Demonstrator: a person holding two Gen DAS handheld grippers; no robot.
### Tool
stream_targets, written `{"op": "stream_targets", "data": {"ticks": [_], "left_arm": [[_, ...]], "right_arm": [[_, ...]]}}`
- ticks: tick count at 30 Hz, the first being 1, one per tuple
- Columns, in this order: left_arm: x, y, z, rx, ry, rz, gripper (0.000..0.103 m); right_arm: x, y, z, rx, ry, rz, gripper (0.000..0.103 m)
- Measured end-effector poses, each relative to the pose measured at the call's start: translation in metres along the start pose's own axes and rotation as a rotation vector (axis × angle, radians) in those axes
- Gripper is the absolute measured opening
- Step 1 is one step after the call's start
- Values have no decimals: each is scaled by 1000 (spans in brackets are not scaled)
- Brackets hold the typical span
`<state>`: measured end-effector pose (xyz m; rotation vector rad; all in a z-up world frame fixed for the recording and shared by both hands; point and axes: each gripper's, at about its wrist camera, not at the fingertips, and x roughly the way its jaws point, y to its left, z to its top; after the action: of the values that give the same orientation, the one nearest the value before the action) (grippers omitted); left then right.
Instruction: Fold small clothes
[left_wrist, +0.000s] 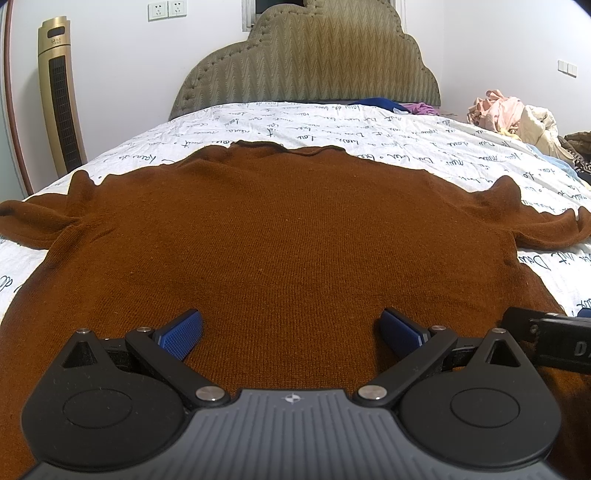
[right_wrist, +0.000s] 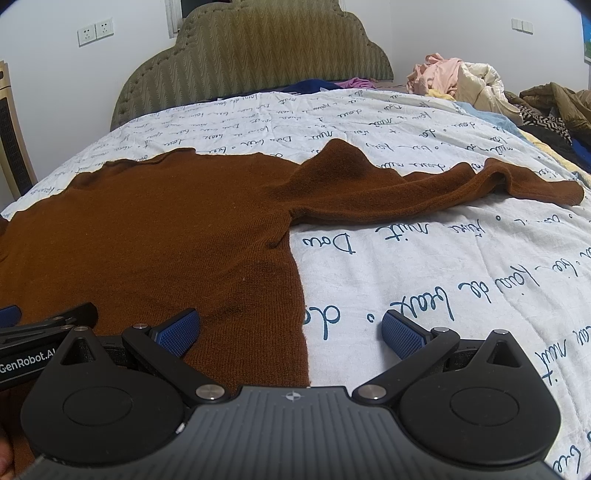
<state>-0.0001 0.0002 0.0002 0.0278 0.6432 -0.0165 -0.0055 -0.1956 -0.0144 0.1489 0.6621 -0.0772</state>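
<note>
Sweater (left_wrist: 288, 236) flat on bedspread (left_wrist: 369, 129), filling frame centre, sleeves out toward left and right edges, so no fold yet. Left gripper (left_wrist: 291, 330) and right gripper (right_wrist: 291, 328) both wide, empty, hovering low over hem end. Whole fold left, basically.

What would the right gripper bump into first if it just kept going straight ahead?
Probably the sweater: the open right gripper straddles its side edge, low over the bedspread. Further along that line lies the sleeve. How high the gripper hangs is unclear.
</note>
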Motion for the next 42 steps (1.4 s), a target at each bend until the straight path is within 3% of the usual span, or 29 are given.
{"op": "stream_targets", "data": {"ticks": [7,12,17,23,32,35,40,42], "left_arm": [[-5,-5,5,2,1,-3,103],[-13,-19,15,-33,11,-63,103],[-11,-46,20,17,5,-70,103],[1,-71,20,71,30,-63,103],[10,-86,19,97,45,-58,103],[10,-87,17,102,41,-54,103],[12,-87,18,98,48,-62,103],[13,-86,19,95,52,-66,103]], "right_arm": [[-12,-25,10,-53,-5,21,103],[-23,-84,39,-59,-29,-45,103],[-13,-178,68,117,-24,-116,102],[10,-282,70,453,-41,-77,102],[43,-350,65,705,-106,25,91],[52,-357,67,755,-135,59,75],[70,-366,67,833,-137,96,31],[73,-367,63,858,-155,93,19]]}}
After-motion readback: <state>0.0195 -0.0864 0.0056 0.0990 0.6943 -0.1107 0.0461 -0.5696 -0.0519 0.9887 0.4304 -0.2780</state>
